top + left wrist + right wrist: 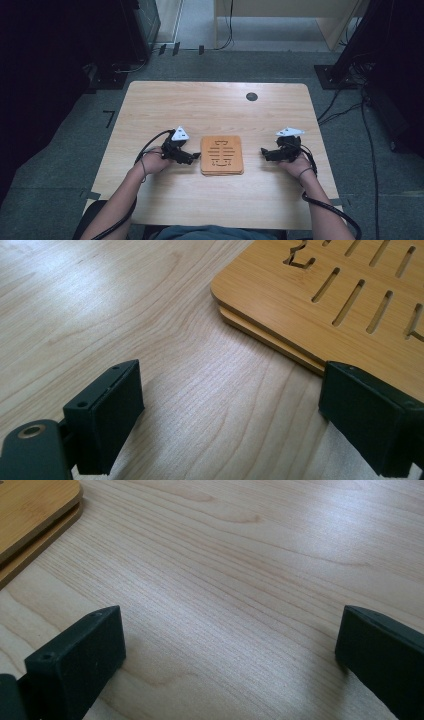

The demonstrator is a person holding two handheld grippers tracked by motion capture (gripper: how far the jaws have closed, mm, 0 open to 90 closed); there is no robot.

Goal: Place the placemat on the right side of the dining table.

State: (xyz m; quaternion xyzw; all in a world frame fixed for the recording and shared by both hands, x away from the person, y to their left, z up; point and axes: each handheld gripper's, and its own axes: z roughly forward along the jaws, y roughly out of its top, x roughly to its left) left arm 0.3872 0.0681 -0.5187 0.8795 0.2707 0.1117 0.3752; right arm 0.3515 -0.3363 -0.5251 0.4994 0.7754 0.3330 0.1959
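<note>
Two slotted bamboo boards (222, 155) lie stacked in the middle of the light wooden table (215, 107). My left gripper (194, 157) rests just left of the stack, jaws wide open and pointing at its edge. In the left gripper view the stack's corner (320, 305) lies close ahead, with nothing between the open jaws of the left gripper (230, 425). My right gripper (263, 153) rests to the right of the stack, a short gap away, also open. In the right gripper view bare tabletop lies between the jaws of the right gripper (230, 655), and the stack's corner (35, 510) sits at the upper left.
A dark round cable hole (252, 96) sits near the table's far edge. Cables trail from both grippers off the near edge. Beyond the table are grey carpet, black stands at both sides and a pale wooden cabinet (280, 15).
</note>
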